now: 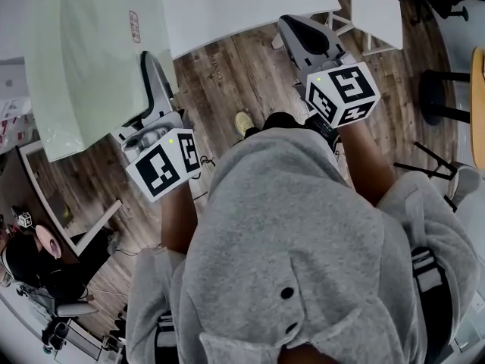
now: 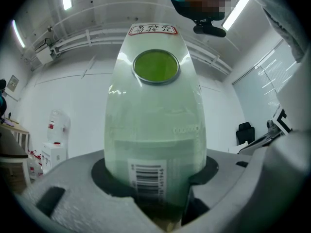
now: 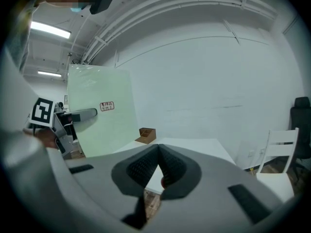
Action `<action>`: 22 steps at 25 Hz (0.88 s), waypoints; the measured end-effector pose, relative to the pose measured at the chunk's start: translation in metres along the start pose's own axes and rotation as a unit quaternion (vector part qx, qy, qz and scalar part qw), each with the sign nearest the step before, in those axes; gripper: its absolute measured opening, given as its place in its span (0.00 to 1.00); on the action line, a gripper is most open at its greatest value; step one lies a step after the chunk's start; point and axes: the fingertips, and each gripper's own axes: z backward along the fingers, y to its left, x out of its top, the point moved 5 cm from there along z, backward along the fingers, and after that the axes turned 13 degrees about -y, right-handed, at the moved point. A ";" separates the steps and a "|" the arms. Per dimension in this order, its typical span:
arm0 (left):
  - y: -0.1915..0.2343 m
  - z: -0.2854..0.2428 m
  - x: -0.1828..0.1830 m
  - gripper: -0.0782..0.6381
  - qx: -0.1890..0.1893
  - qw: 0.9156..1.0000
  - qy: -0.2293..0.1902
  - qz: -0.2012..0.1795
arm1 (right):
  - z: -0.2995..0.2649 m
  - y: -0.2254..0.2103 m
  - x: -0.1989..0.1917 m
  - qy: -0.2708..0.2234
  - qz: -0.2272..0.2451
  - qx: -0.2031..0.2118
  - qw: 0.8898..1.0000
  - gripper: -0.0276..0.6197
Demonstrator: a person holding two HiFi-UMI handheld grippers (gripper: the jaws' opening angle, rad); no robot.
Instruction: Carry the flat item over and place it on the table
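Clamping the lower edge of the flat item (image 2: 155, 120), the left gripper (image 2: 150, 198) has its pads pressed on the sheet right at the barcode sticker, jaws set fairly wide around it. The item is a broad, thin, pale green translucent sheet with a small red label near its far edge. It is carried upright in the air at the person's left, above the wooden floor and not yet on the table (image 1: 242, 2). It looks light and fairly stiff, since it stands up from a single edge grip without drooping. So wide a panel would likely flex and catch air if swung, though, and its smooth face could slide between the pads. A hold along the rim seems the only practical one; support at a second edge would steady it. The right gripper (image 3: 158, 171) has its jaws closed together on nothing and hangs over the table's near corner. Farther off on the white tabletop sits a small wooden box (image 3: 146, 135).
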 end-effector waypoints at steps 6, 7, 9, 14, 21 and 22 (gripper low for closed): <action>0.001 0.000 -0.001 0.51 -0.004 1.000 -0.003 0.000 | 0.000 0.003 -0.004 0.001 0.000 -0.001 1.000 0.08; 0.001 -0.001 -0.001 0.51 -0.004 1.000 -0.003 0.001 | 0.000 0.003 -0.004 0.001 0.002 -0.002 1.000 0.08; 0.002 -0.001 -0.002 0.51 -0.006 1.000 -0.004 0.003 | -0.001 0.004 -0.004 0.001 0.005 -0.001 1.000 0.08; 0.002 -0.001 -0.002 0.51 -0.010 1.000 -0.006 0.006 | -0.004 0.005 -0.002 0.000 0.011 0.002 1.000 0.08; 0.004 0.000 -0.004 0.51 0.004 1.000 -0.008 0.005 | -0.009 0.002 -0.007 0.002 0.017 0.011 1.000 0.08; 0.006 -0.002 -0.005 0.51 0.006 1.000 -0.007 0.004 | -0.012 0.001 -0.007 0.002 0.017 0.012 1.000 0.08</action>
